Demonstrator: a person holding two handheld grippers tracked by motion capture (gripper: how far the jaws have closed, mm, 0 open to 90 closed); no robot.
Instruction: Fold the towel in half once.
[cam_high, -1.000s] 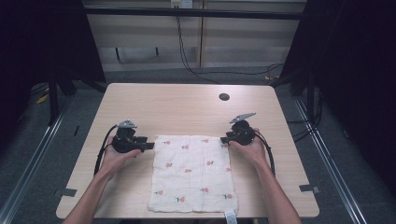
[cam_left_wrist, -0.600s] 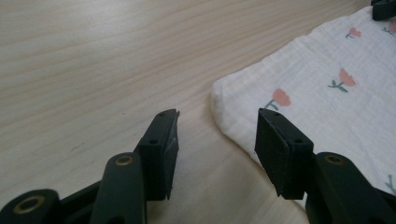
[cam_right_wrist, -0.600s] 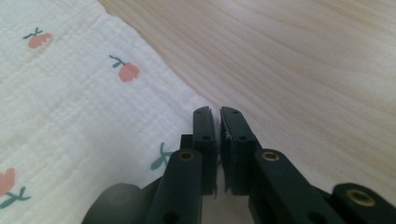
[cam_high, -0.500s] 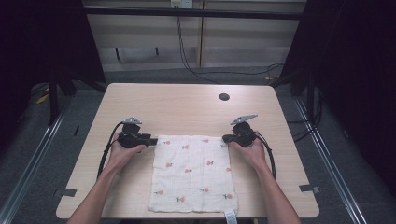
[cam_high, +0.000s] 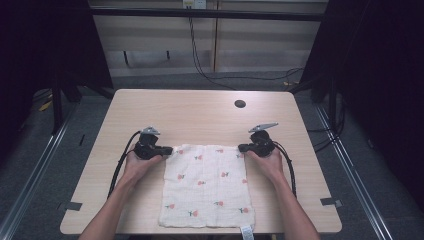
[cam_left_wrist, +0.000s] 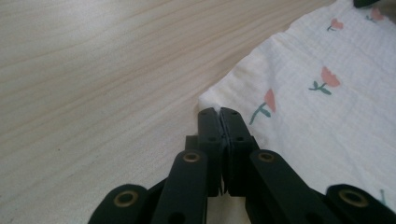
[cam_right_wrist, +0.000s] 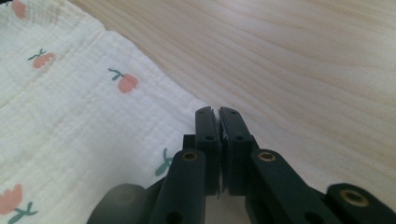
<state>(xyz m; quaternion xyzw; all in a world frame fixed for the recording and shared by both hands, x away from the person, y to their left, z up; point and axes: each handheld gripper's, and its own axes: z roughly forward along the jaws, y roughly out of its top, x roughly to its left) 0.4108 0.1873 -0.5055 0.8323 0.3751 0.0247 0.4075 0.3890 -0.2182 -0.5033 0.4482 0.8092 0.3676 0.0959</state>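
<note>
A white cloth (cam_high: 207, 185) printed with small red flowers lies spread flat on the near half of the table. My left gripper (cam_high: 170, 150) rests at its far left corner. In the left gripper view its jaws are pressed together on the cloth corner (cam_left_wrist: 210, 100), which pokes out just past my left gripper (cam_left_wrist: 218, 112). At the far right corner is my right gripper (cam_high: 241, 148). In the right gripper view my right gripper (cam_right_wrist: 218, 111) is likewise shut over the cloth's edge (cam_right_wrist: 187, 105). A hand holds each gripper, with both forearms coming in from the near edge.
The light wooden table (cam_high: 200, 115) is bare beyond the cloth, apart from a small dark round hole (cam_high: 240, 104) at the far right. A white tag (cam_high: 246, 231) hangs at the cloth's near right corner by the table's front edge. Black cables trail from both grippers.
My left gripper has slid a little to the right, onto the cloth's far left corner. The right gripper and the cloth have hardly moved.
</note>
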